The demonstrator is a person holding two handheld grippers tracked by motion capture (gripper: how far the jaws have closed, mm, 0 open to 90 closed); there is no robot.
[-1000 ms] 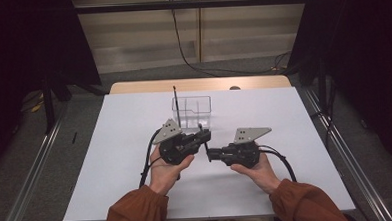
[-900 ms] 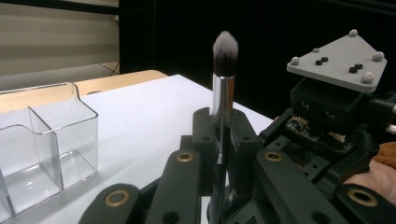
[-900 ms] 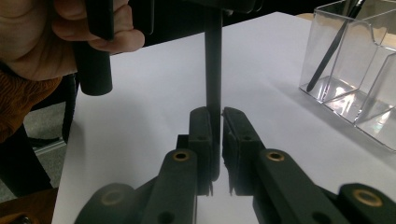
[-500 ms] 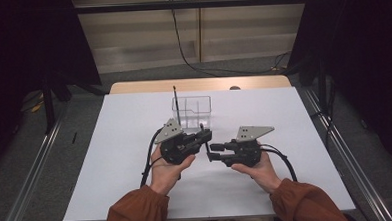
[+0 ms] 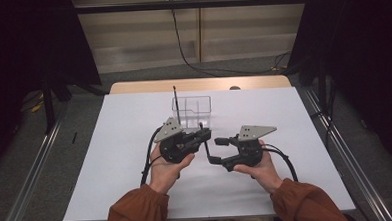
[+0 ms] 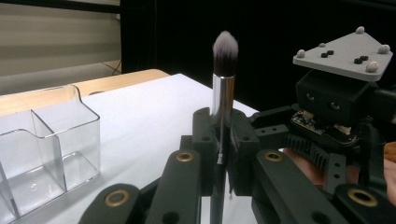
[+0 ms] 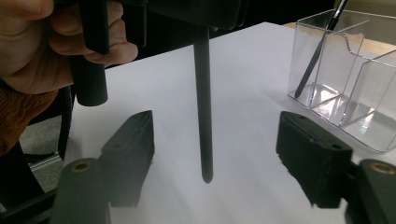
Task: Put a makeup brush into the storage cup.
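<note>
The left tongs (image 6: 219,140) clamp the makeup brush (image 6: 223,79) upright while the right tongs (image 7: 212,154), jaws just opened (nothing pinched), should back off before the brush goes to the clear organizer (image 5: 193,106).

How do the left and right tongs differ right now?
The left tongs are shut on the makeup brush, bristles up; the right tongs stand open, jaws just widened, pads clear of the brush handle hanging between them. The left tongs carry the brush; the right carry nothing. Both are black, hand-held above the white table.
</note>
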